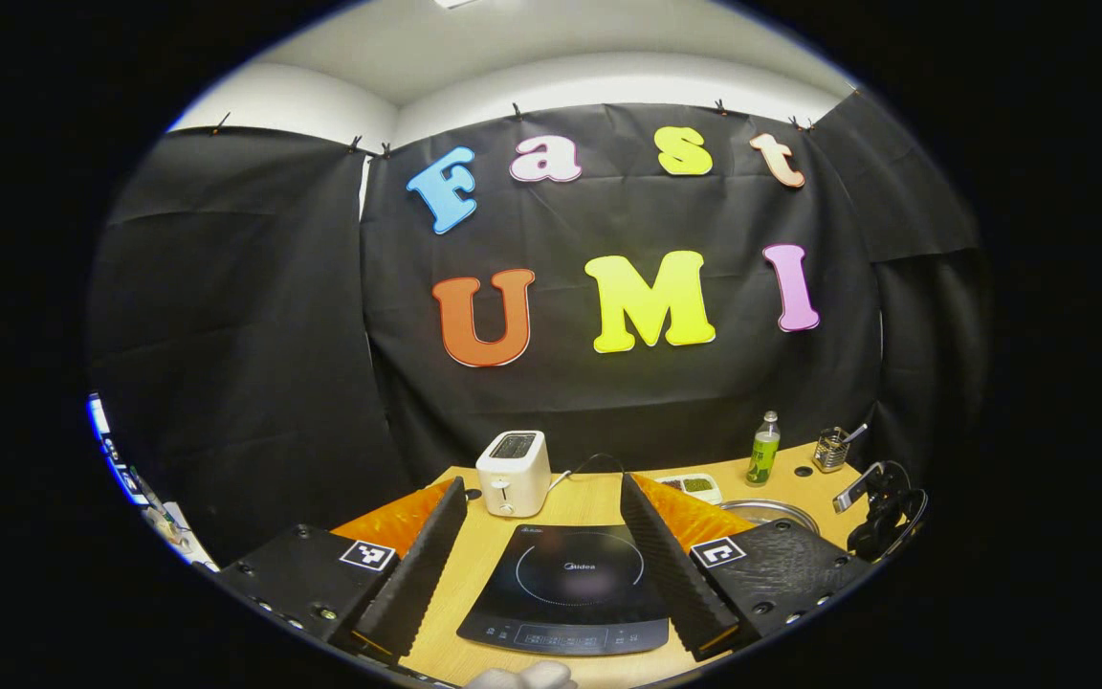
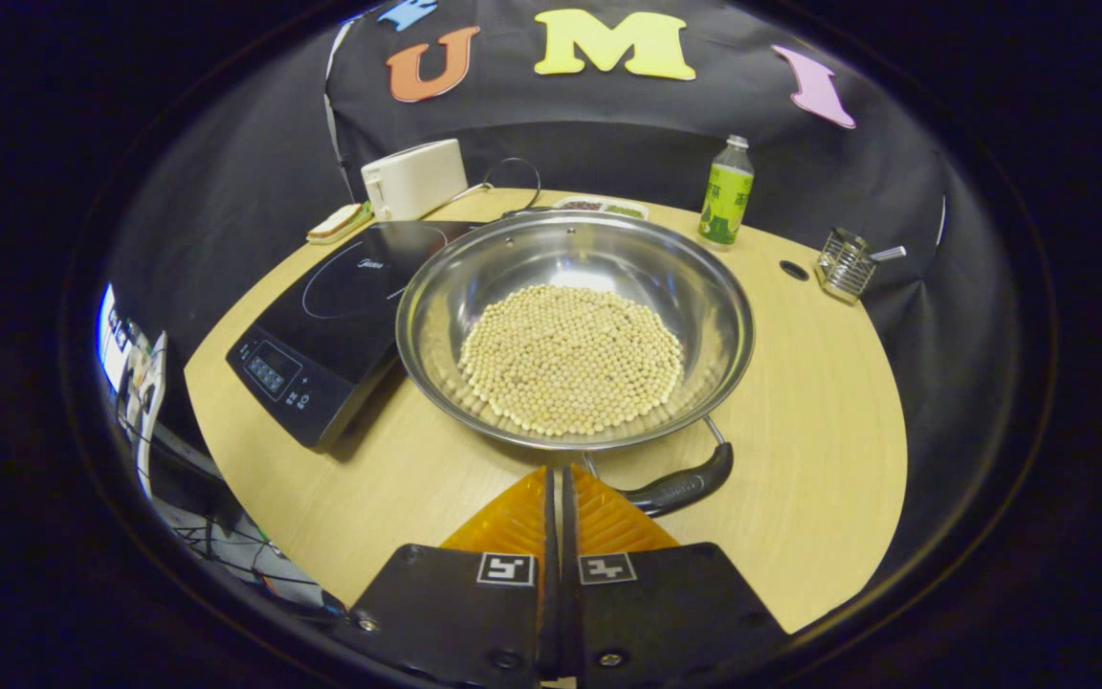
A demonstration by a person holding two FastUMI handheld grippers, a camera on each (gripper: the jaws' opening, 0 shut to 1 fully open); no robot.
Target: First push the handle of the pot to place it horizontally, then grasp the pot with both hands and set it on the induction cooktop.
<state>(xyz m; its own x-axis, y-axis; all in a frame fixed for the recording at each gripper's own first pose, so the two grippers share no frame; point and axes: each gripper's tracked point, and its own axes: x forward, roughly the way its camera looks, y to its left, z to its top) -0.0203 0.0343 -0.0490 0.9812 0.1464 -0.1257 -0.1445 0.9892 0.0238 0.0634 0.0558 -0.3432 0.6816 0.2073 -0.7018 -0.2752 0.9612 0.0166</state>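
- On my left gripper view, the left gripper [image 1: 543,536] has its fingers spread wide apart, holding nothing, hanging above the near edge of the induction cooktop [image 1: 570,586].
- Behind the cooktop I see a white toaster [image 1: 513,473] on the wooden table [image 1: 589,502], its cable trailing to the right.
- Further right a sliver of the pot [image 1: 769,513] shows past the right finger, with a green bottle [image 1: 763,450] and a wire utensil holder [image 1: 830,450] near the back edge.
- A dark object with a metal lever sits at the far right edge [image 1: 881,507]; the fisheye warps it and I cannot tell what it is.
- On my right gripper view, the cooktop [image 2: 341,316] lies left, and the pot [image 2: 575,325] sits on the table just beside it, its rim touching or overlapping the cooktop's right side.
- The pot holds a layer of pale round beans [image 2: 570,356].
- The pot's black handle [image 2: 683,486] sticks out from the near rim, angled toward the right.
- The right gripper [image 2: 557,502] has its fingers pressed together, nothing between them, tips just left of the handle's root near the rim.
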